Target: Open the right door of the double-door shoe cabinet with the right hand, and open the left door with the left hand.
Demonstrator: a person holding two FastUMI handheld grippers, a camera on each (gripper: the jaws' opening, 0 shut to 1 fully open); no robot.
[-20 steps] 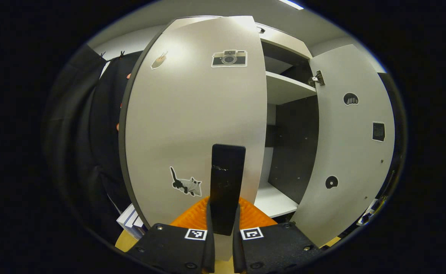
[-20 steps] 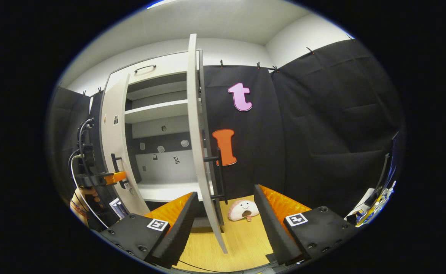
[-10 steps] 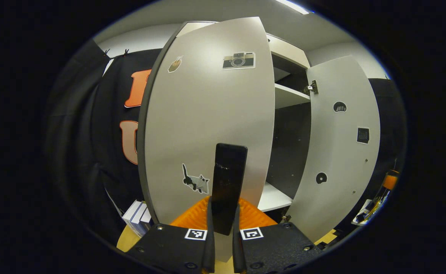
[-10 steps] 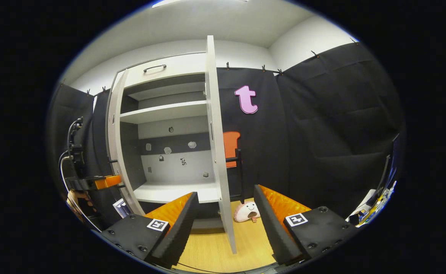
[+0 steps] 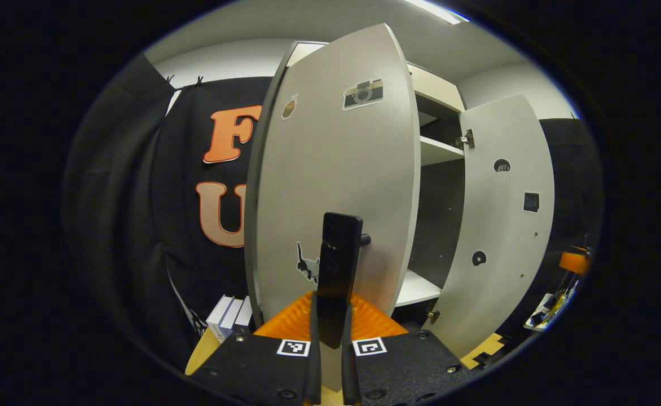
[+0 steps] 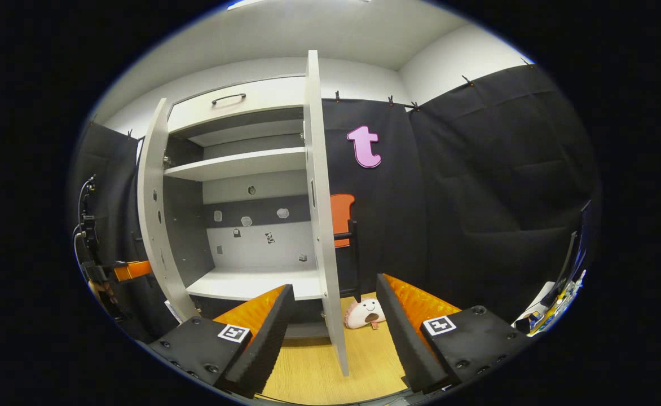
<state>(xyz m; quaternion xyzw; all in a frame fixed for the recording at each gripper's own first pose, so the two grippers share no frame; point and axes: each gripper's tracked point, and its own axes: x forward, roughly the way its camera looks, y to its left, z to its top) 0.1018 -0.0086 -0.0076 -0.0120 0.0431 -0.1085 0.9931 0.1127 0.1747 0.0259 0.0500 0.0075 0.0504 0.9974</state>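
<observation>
Left door being swung wide, right door already open.

Left gripper (image 5: 327, 338) fingers clench the handle (image 5: 339, 270) of the left door (image 5: 336, 180); next, let go. Right door (image 6: 322, 214) stands ajar before the spread, empty right gripper (image 6: 333, 332).

left door handle (image 5: 337, 270): lower end hidden between the left gripper's (image 5: 329, 338) fingers
right door handle (image 6: 355, 256): mostly hidden behind the right door (image 6: 322, 214), seen edge-on
books (image 5: 228, 317): partly behind the left door (image 5: 336, 186)
cabinet stickers (image 6: 246, 221): too small to tell
plush toy (image 6: 364, 313): partly hidden by the right door
</observation>
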